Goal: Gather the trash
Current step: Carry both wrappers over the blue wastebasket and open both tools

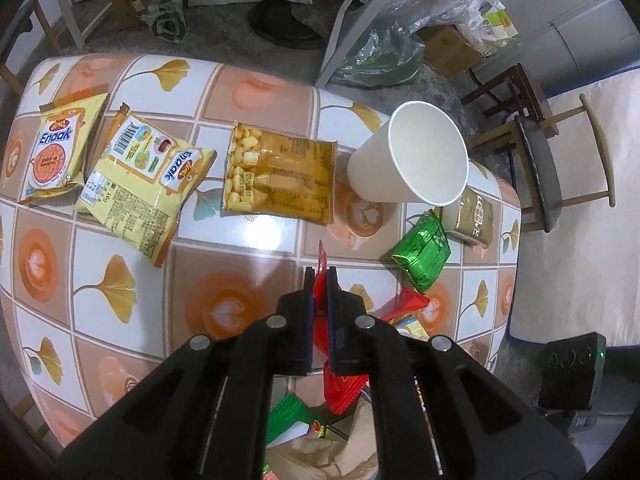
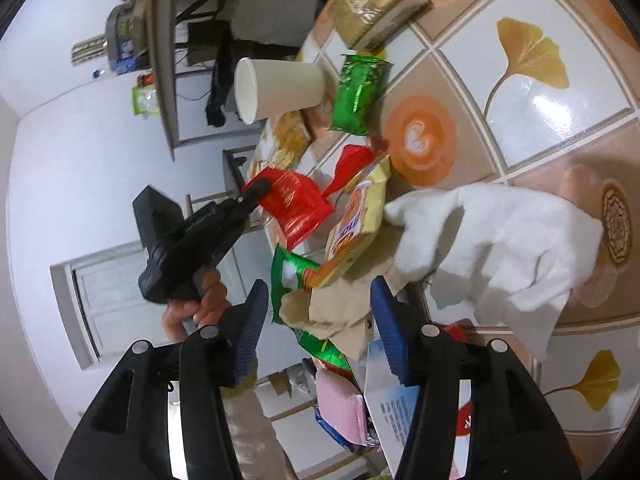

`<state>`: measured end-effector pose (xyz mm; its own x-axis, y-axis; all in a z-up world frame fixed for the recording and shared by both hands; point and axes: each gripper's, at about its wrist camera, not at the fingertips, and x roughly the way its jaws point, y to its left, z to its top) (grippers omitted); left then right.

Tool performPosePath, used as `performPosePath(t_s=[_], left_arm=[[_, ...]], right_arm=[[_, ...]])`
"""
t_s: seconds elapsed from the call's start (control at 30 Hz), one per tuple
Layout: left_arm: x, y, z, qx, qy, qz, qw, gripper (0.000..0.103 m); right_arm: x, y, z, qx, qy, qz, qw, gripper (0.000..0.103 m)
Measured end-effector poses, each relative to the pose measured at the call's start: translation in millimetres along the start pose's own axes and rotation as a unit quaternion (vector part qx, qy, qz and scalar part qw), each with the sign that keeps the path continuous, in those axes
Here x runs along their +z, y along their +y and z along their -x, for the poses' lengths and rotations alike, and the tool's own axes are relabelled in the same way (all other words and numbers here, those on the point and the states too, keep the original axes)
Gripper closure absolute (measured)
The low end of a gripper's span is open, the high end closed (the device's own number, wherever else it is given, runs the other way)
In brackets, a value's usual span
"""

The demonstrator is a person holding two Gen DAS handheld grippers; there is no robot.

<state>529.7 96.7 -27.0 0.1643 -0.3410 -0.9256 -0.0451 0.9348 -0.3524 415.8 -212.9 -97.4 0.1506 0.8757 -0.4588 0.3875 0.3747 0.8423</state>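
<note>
The left gripper (image 1: 319, 280) is clamped on a red wrapper (image 1: 320, 300), lifted off the bench (image 1: 248, 236) and hanging over the brown paper bag (image 2: 340, 304), evidently for dropping in. The wrapper's long axis runs along the fingers, its free end pointing down toward the bag. The right gripper (image 2: 318, 332) stands spread and empty at the bag's mouth, with a white tissue (image 2: 500, 240) just beside it.

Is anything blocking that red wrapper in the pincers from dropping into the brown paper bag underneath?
Nothing visible blocks it. The left gripper is shut on the red wrapper, lifted above the brown paper bag. The bag's mouth already holds other wrappers, and the open right gripper sits at its rim, beside the drop path.
</note>
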Motion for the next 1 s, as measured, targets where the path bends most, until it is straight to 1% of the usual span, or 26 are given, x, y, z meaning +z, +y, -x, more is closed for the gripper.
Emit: performPosePath(t_s=[0.13,0.27,0.3,0.33,0.4,0.43,0.5,0.57,0.67,0.8,1.0], left_arm=[[1.8,1.4,-2.5,-0.002,0.001,0.000,1.0000,0.099],[3.4,3.4,-5.5,-0.003,0.004,0.003,1.0000,0.099],[3.6,4.2,-6.7,-0.003,0.004,0.003,1.0000,0.099],[3.7,4.7,-7.5,-0.004,0.005,0.003,1.0000,0.099],[3.4,6.1,-8.6,-0.007,0.006,0.005,0.9999,0.099],[3.5,6.8,-8.2,-0.009,0.005,0.006,0.9999,0.099],[3.6,8.3,-4.7,-0.016,0.000,0.008,0.9998,0.099],[4.8,9.1,3.8,-0.031,-0.008,0.008,0.9995,0.099],[5.2,7.4,20.7,-0.052,-0.026,0.008,0.9983,0.099],[0.1,-0.8,57.2,-0.075,-0.064,0.000,0.9951,0.099],[-21.5,-20.2,106.5,-0.090,-0.106,-0.027,0.9899,0.099]], right_arm=[[11.7,1.7,-16.2,-0.016,0.010,-0.019,1.000,0.051],[17.3,0.6,-32.6,-0.036,0.017,-0.026,0.999,0.052],[18.1,-0.7,-35.6,-0.039,0.017,-0.026,0.999,0.059],[19.1,-2.2,-39.5,-0.041,0.020,-0.028,0.999,0.064],[18.7,-5.6,-44.5,-0.035,0.023,-0.031,0.999,0.081],[17.7,-6.0,-45.3,-0.033,0.022,-0.028,0.999,0.082],[15.7,-6.4,-43.4,-0.028,0.017,-0.022,0.999,0.089],[13.7,-5.1,-40.4,-0.009,0.013,-0.020,1.000,0.091],[10.9,-0.2,-31.6,0.003,0.002,-0.011,1.000,0.094],[2.5,10.9,-14.0,0.014,-0.014,0.006,1.000,0.094],[-17.4,18.8,25.4,0.052,-0.040,0.023,0.998,0.094]])
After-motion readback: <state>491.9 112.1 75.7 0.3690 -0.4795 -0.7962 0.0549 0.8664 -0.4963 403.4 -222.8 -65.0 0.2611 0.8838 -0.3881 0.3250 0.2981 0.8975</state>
